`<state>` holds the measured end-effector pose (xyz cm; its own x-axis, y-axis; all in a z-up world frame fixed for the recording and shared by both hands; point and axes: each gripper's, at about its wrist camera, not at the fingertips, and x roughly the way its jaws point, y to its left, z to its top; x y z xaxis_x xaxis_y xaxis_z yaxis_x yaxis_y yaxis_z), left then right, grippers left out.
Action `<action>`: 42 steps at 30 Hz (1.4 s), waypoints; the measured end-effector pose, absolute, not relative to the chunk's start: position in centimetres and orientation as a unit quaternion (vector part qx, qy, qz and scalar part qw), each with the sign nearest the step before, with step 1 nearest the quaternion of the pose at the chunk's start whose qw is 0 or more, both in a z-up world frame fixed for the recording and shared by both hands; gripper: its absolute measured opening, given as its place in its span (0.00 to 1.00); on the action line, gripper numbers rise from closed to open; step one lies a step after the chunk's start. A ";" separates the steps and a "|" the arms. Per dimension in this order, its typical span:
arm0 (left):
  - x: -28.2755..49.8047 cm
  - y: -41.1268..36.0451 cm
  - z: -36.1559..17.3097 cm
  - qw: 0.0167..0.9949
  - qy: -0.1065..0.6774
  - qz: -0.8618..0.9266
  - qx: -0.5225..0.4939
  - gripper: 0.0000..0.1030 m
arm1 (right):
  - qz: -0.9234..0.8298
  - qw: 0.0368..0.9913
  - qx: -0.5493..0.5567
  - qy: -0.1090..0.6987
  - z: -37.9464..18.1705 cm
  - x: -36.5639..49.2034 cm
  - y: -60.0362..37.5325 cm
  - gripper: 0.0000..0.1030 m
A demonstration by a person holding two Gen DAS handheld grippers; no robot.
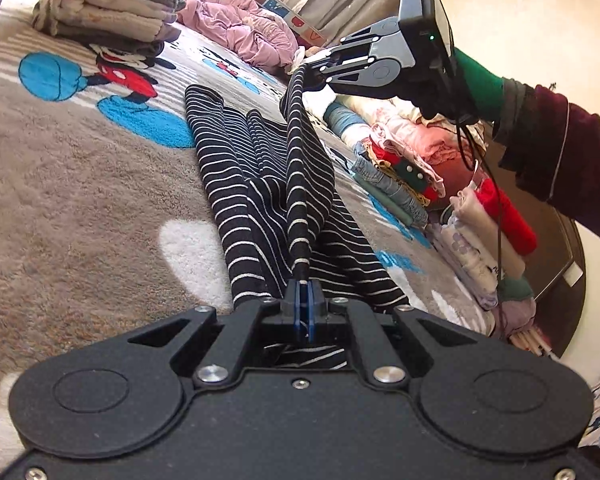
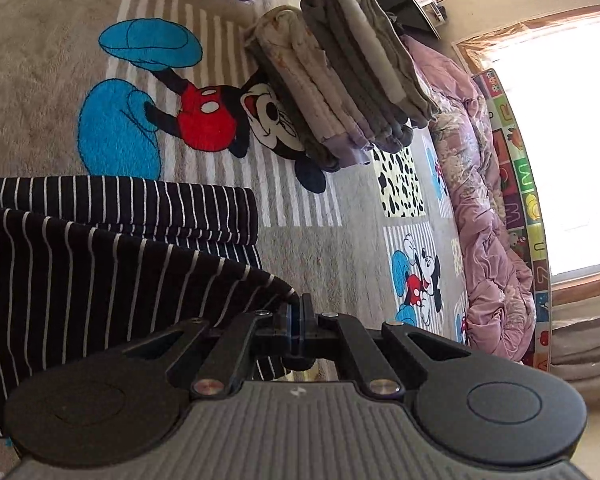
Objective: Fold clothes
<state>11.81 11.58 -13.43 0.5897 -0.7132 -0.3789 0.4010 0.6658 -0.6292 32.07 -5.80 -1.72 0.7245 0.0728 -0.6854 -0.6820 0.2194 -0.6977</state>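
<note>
A black garment with thin white stripes (image 1: 260,184) lies stretched across the grey cartoon rug. My left gripper (image 1: 303,280) is shut on its near edge, and a taut fold of cloth rises from there. The right gripper (image 1: 314,70), held by a hand with a green cuff, is shut on the far end of that fold, lifted above the rug. In the right wrist view the striped garment (image 2: 100,248) fills the left side, and my right gripper (image 2: 300,306) pinches its corner.
A stack of folded grey and beige clothes (image 1: 112,4) stands on the rug (image 1: 80,184) at the far left. A pink quilt (image 1: 240,28) lies beyond it by the window. Piles of mixed folded clothes (image 1: 412,168) line the right side.
</note>
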 end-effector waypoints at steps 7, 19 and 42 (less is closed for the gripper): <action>13.5 14.0 -15.1 0.812 0.332 -0.316 -0.362 0.02 | 0.268 0.721 -0.572 0.286 -4.2 35.1 -2.9 0.03; 14.4 14.1 -15.5 0.803 0.360 -0.300 -0.369 0.02 | 0.280 0.687 -0.588 0.321 -8.4 38.3 0.4 0.03; 13.6 10.8 -13.6 0.863 0.336 -0.320 -0.202 0.02 | 0.228 0.892 -0.045 0.388 -7.0 39.9 -11.8 0.05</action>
